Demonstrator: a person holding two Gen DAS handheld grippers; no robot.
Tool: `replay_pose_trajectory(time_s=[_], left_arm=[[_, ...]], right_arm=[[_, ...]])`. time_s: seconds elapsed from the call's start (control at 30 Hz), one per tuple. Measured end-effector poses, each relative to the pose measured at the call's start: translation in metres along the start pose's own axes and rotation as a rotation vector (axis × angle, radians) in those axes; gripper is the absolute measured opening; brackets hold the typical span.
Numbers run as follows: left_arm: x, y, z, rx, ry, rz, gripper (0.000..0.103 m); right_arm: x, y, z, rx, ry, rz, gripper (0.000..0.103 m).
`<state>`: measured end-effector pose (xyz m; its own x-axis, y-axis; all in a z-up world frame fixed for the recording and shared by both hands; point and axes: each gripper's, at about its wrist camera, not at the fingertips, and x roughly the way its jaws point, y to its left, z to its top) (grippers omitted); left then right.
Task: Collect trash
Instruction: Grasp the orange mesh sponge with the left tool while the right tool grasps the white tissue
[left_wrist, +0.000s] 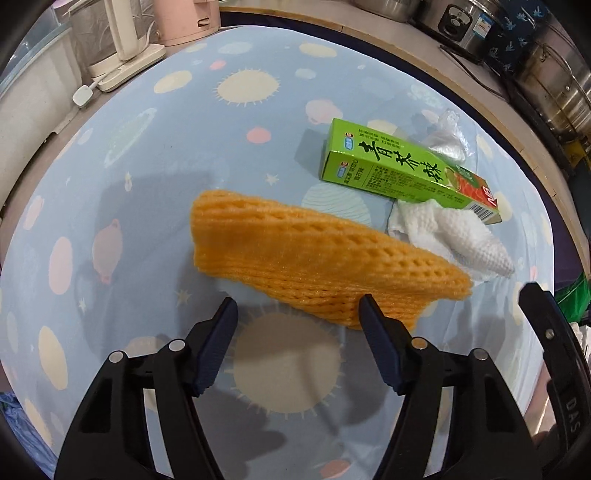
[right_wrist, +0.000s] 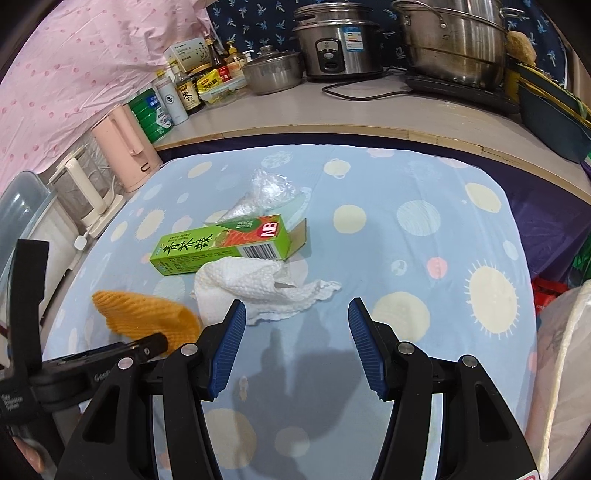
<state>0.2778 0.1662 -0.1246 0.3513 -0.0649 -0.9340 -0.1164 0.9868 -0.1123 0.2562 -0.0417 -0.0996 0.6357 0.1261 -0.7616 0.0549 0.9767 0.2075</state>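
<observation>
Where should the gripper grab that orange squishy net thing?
Probably the near edge of the orange foam net, coming down from above. It lies flat on the blue cloth, and the open left gripper already straddles that edge; soft foam should pinch easily.

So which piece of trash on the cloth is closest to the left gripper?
The orange foam net; the left gripper is at its near edge, while the white paper towel, green box and clear plastic lie beyond.

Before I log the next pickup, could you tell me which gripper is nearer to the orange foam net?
Left. The left gripper hovers at the orange foam net, one fingertip overlapping its edge; the right gripper faces the white paper towel beside it.
</observation>
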Motion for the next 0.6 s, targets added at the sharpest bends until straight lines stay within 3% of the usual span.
replay_pose_trajectory(time_s=[0.2, 0.3, 0.37, 0.47, 0.6], left_arm=[[-0.002, 0.001, -0.003, 0.009, -0.013, -0.005, 0.06], [-0.002, -0.003, 0.001, 0.02, -0.012, -0.03, 0.047], [-0.002, -0.006, 0.002, 0.022, -0.002, -0.07, 0.033], [-0.002, -0.008, 0.003, 0.027, -0.001, -0.104, 0.023], [-0.005, -0.01, 0.002, 0.028, -0.01, -0.135, 0.011]], right_arm=[[0.026, 0.012, 0.009, -0.039, 0.019, 0.012, 0.054], [0.04, 0.015, 0.009, -0.045, 0.053, 0.023, 0.04], [0.047, 0.016, 0.005, -0.046, 0.082, 0.034, 0.02], [0.047, 0.016, -0.003, -0.045, 0.096, 0.047, 0.01], [0.035, 0.014, -0.011, -0.044, 0.095, 0.056, 0.006]])
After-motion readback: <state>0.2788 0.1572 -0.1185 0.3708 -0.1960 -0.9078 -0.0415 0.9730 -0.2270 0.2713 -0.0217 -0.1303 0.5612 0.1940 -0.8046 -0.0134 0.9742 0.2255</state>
